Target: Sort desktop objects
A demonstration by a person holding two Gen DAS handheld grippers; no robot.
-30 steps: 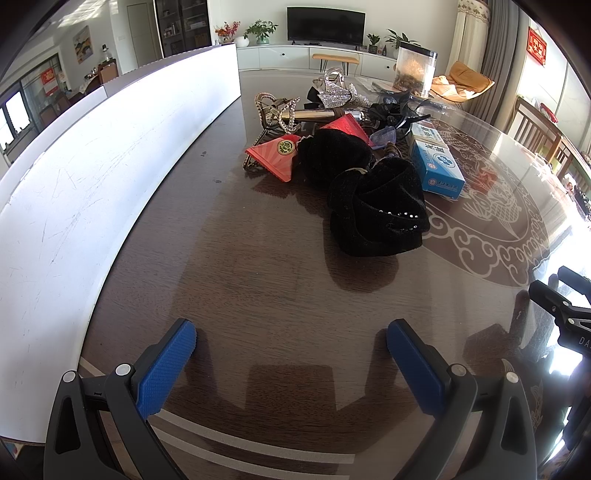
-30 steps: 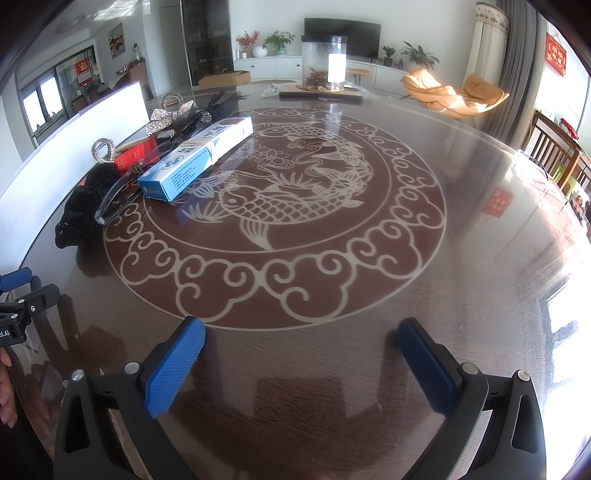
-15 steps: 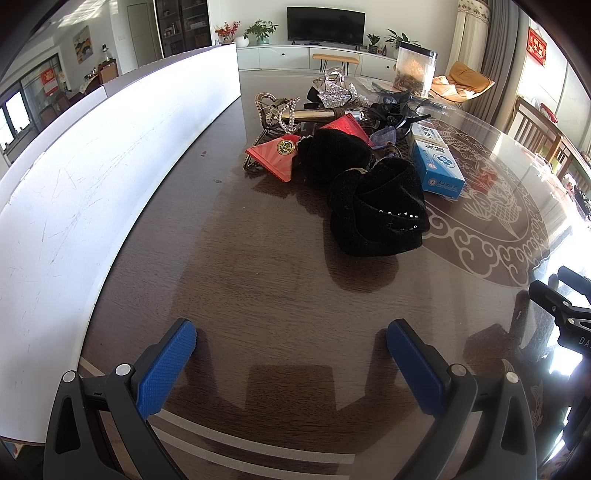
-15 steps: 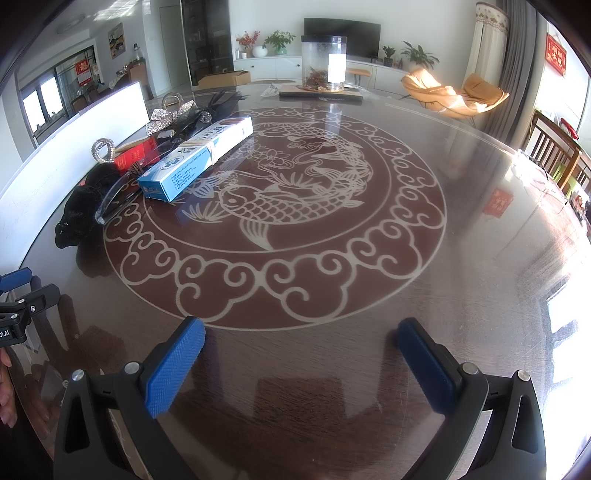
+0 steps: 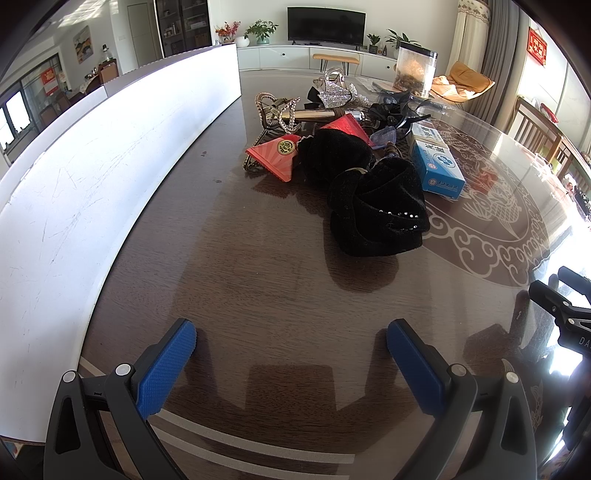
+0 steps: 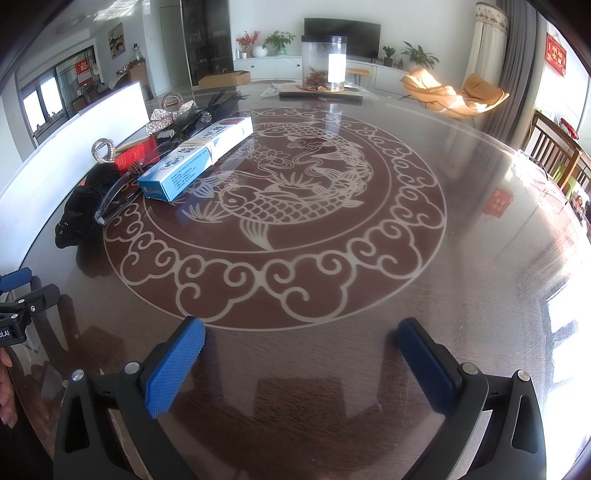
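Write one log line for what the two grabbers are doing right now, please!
left gripper: open, empty, above table | right gripper: open, empty | pile: black hair bow nearest, untouched

I was working in a home's living-dining room: a flat television (image 5: pixel 325 24) stood over a white sideboard (image 5: pixel 295 58) with potted plants (image 5: pixel 261 30), and wooden dining chairs (image 6: pixel 554 155) flanked the round table's (image 6: pixel 461 295) far right edge.
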